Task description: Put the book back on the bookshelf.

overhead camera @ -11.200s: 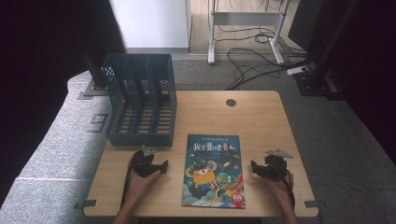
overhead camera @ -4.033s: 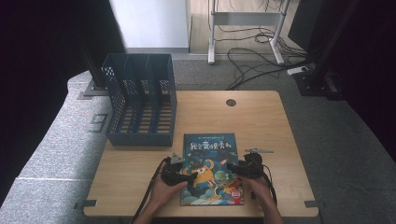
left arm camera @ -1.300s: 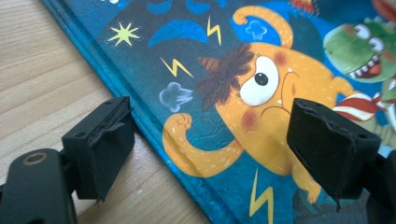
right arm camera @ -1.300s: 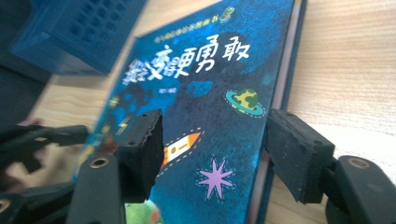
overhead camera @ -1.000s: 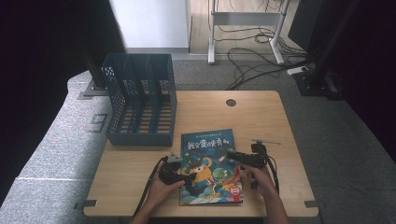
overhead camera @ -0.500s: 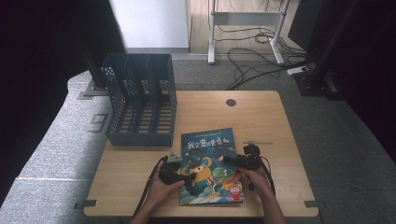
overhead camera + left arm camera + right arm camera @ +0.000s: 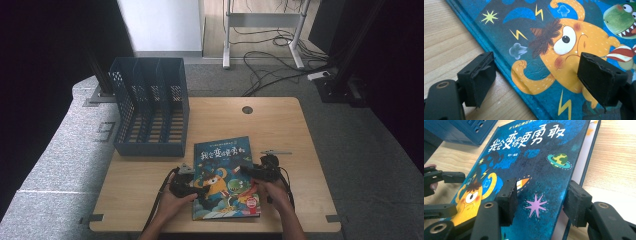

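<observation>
Blue plastic is standing at ten o'clock on the wooden worktop [image 7: 280, 125]: a slotted file rack [image 7: 150, 112] with upright dividers. Lying flat toward six o'clock, just beside the rack's near corner, is a blue picture book [image 7: 225, 177] with a yellow one-eyed monster on its cover. The left gripper [image 7: 192, 187] is sitting at the book's nine o'clock edge, its fingers [image 7: 477, 76] spread wide, one over bare wood and the other over the cover. The right gripper [image 7: 250, 171] is resting at the three o'clock edge, fingers [image 7: 507, 198] likewise parted and straddling that edge, grasping nothing.
</observation>
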The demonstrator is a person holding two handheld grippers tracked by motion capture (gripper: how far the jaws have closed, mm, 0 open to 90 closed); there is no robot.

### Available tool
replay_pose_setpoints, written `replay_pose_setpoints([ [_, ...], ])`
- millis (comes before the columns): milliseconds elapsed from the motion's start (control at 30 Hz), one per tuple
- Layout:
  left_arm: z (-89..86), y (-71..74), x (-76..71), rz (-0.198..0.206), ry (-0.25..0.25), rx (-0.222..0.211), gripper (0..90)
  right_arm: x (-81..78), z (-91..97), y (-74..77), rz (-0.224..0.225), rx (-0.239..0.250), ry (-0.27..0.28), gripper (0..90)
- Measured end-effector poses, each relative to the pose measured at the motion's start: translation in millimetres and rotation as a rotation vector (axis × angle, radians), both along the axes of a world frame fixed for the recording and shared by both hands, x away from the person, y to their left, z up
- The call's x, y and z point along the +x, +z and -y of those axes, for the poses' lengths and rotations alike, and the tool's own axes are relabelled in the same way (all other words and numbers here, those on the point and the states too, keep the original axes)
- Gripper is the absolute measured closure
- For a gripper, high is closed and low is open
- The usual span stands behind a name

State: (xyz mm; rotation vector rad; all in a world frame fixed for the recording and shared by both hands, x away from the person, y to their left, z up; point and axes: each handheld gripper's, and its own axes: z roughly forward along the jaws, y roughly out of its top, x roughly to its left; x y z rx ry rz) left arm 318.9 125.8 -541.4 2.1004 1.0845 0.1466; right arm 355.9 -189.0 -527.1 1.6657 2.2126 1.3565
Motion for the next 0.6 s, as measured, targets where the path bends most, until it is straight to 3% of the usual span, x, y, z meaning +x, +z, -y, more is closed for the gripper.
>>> replay_pose_setpoints([
  [200,0.5,1.8,-2.9,-0.015,-0.012,0.01,14.5,1.2,3.2,0.5,-0.009,0.026,0.002,50.7],
  [467,4.4,4.3,-16.1,-0.002,-0.056,0.044,11.4,0.9,3.3,1.9,-0.006,0.035,-0.002,51.4],
  [600,3.0,3.3,-19.1,-0.013,-0.06,0.035,10.8,1.6,3.6,0.6,-0.013,0.042,-0.006,51.9],
])
